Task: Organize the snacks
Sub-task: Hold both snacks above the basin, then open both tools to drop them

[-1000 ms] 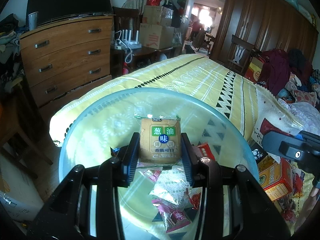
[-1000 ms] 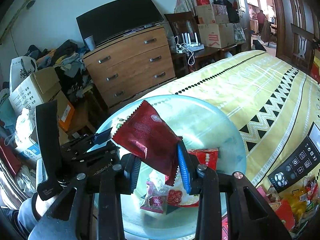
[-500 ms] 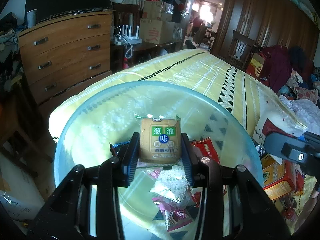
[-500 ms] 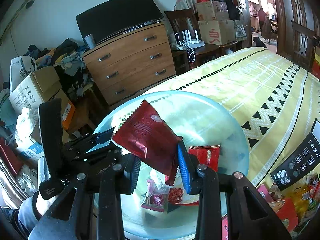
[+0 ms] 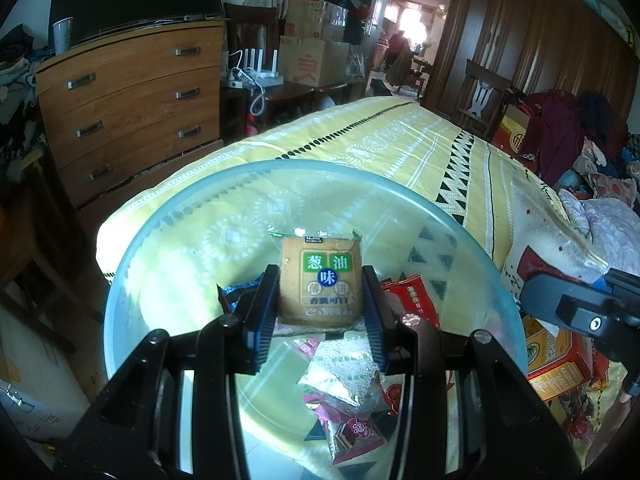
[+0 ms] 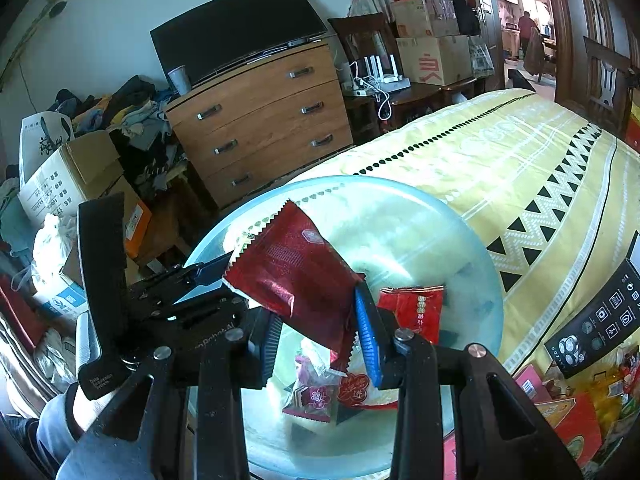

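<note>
My left gripper (image 5: 320,304) is shut on a square cracker packet (image 5: 322,284) with a green and blue label, held above a clear glass bowl (image 5: 168,216). In the bowl lie several wrapped snacks, among them a silvery packet (image 5: 344,372) and a pink sweet (image 5: 352,434). In the right wrist view my right gripper (image 6: 316,330) is shut on a dark red foil packet (image 6: 294,276), tilted up to the left over the same bowl (image 6: 452,220). A red packet (image 6: 412,312) and pink sweets (image 6: 314,396) lie inside. The left gripper (image 6: 200,280) shows at left.
The bowl rests on a bed with a yellow patterned cover (image 5: 400,144). Snack boxes (image 5: 556,360) and a black remote (image 6: 604,320) lie to the right. A wooden chest of drawers (image 5: 132,96) with a television (image 6: 236,28) stands behind, cardboard boxes (image 6: 76,176) at the left.
The bowl's rim sits a little lower and nearer in both views than a second ago. Both packets stay gripped as before.
</note>
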`<state>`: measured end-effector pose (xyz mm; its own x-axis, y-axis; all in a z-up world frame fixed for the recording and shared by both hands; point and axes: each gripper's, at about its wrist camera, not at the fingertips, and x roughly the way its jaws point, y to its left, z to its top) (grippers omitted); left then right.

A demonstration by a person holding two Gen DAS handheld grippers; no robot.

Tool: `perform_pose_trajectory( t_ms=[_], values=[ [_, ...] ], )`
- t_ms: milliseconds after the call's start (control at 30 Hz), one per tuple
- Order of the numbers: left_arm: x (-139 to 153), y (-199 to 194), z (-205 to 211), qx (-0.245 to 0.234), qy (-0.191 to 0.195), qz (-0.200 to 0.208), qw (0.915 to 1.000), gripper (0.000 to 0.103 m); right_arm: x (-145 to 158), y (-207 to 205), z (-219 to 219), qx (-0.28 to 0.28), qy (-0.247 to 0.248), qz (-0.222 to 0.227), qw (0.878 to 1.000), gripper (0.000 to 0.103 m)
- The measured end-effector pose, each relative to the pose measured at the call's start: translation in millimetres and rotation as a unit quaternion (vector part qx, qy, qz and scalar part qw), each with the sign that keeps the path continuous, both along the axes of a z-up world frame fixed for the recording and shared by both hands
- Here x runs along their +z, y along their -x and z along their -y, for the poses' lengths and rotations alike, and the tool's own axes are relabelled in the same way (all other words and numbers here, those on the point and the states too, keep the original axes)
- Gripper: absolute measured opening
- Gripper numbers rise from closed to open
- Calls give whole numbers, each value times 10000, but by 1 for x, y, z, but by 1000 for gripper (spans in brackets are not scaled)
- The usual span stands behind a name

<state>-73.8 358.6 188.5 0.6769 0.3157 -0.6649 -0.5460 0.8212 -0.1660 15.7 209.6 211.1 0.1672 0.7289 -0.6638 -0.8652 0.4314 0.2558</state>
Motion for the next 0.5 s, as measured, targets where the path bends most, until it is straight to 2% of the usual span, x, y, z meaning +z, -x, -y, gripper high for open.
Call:
perform_pose_trajectory(
  t_ms=[167,333,500],
  values=[
    [-3,-1,0,-2,36,-20,10000,40,-1,0,0,12,13,-13,10000,38],
    [-4,-2,-6,23,65,-53,10000,41,-8,5,-4,29,46,-65,10000,42],
    [-4,1,-8,81,55,-41,9999,55,-8,7,-6,26,19,-57,10000,42]
  ],
)
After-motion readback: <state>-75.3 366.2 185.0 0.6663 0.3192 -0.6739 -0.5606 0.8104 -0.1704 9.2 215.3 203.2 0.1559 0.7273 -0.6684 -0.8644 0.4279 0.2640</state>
